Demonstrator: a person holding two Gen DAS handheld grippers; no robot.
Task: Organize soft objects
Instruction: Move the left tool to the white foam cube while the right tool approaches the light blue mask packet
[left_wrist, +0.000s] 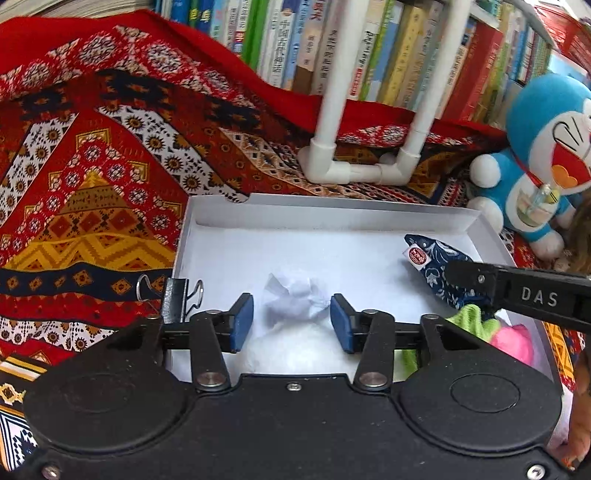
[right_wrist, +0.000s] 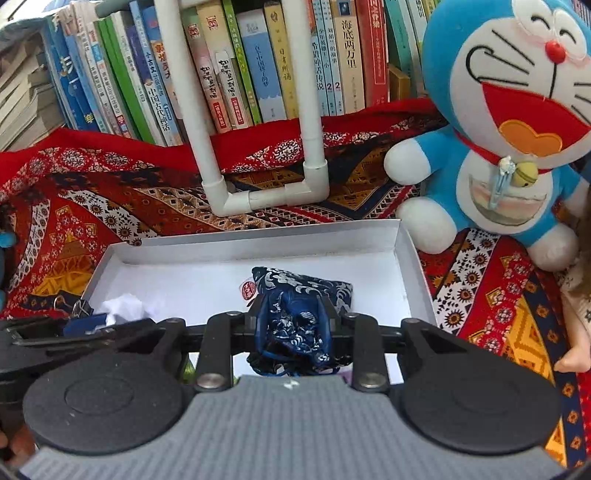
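A white shallow box (left_wrist: 332, 216) lies on the patterned cloth. In it sits a crumpled white soft wad (left_wrist: 295, 299), between the blue pads of my left gripper (left_wrist: 291, 323). That gripper is open, with a small gap on the wad's left side. A round white soft thing (left_wrist: 295, 354) lies just under it. My right gripper (right_wrist: 293, 314) is shut on the gathered end of a dark blue patterned pouch (right_wrist: 295, 328). The pouch's far end, with a red seal tag, hangs low over the box floor (right_wrist: 207, 284). In the left wrist view the right gripper (left_wrist: 458, 280) enters from the right with the pouch (left_wrist: 436, 266).
Green (left_wrist: 469, 321) and pink (left_wrist: 513, 341) soft things lie in the box's near right corner. A binder clip (left_wrist: 177, 299) grips its left wall. A blue plush toy (right_wrist: 509, 122) sits at the right. A white pipe frame (right_wrist: 266, 195) and a row of books (right_wrist: 258, 66) stand behind.
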